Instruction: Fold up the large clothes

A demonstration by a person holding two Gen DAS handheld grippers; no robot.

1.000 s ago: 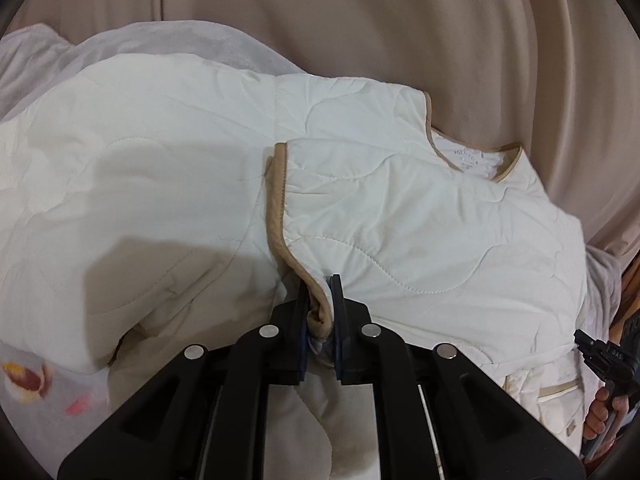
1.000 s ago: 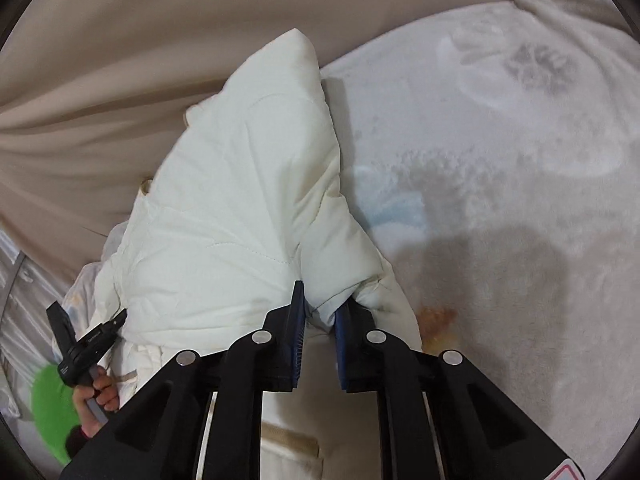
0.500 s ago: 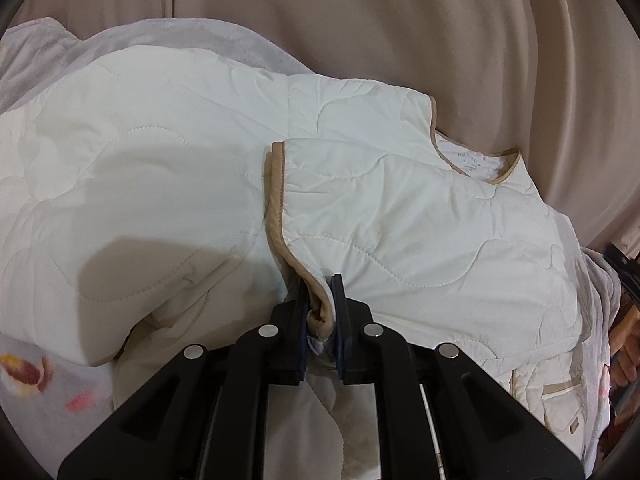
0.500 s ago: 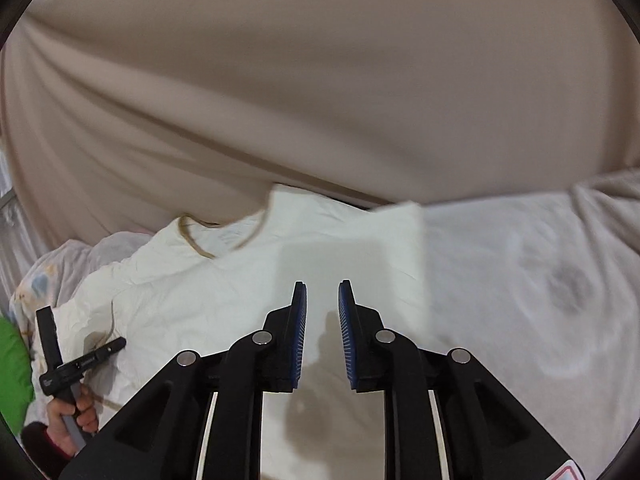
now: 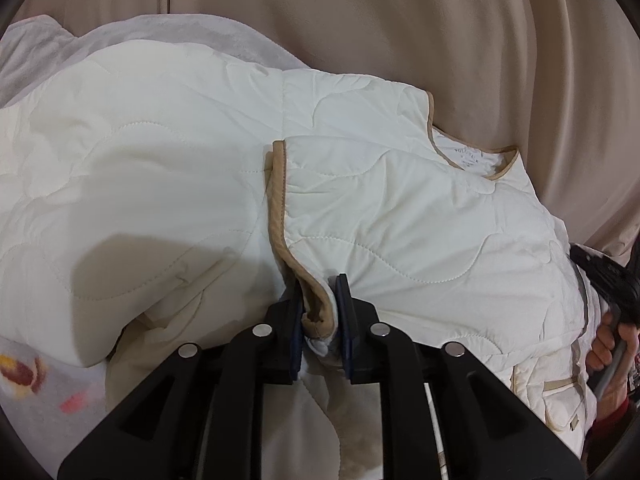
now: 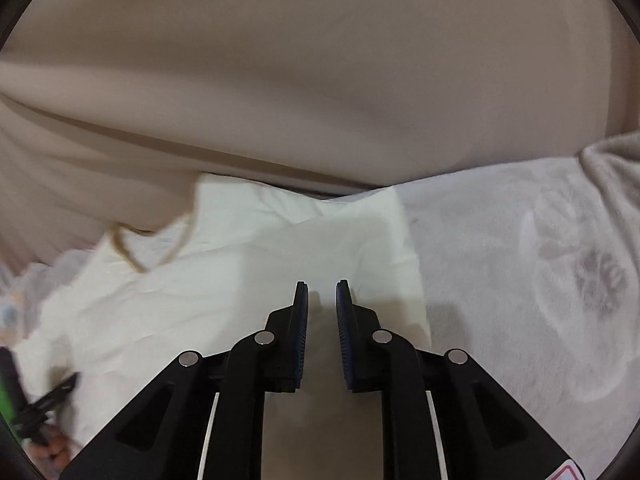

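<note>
A cream quilted jacket [image 5: 400, 216] with tan trim lies on a pale fleece blanket [image 5: 168, 40], collar toward the back. My left gripper [image 5: 319, 285] has the jacket's tan front edge [image 5: 316, 312] bunched between its pads; its jaws are opening while the fabric still fills the gap. In the right wrist view the jacket [image 6: 240, 280] lies flat, its folded side ending in a straight edge. My right gripper [image 6: 322, 292] hovers above it, jaws narrowly apart with nothing between them. This view is blurred at the left.
A beige curtain [image 6: 320, 60] hangs close behind the blanket [image 6: 520, 280]. A hand on the other gripper's handle [image 5: 612, 344] shows at the right edge of the left wrist view. The blanket carries a faint paw print [image 6: 596, 280] to the right of the jacket.
My right gripper let go of the raised part of the jacket, which now lies flat, and rose away to the right. The left gripper stayed put; its jaws widened slightly around the trim.
</note>
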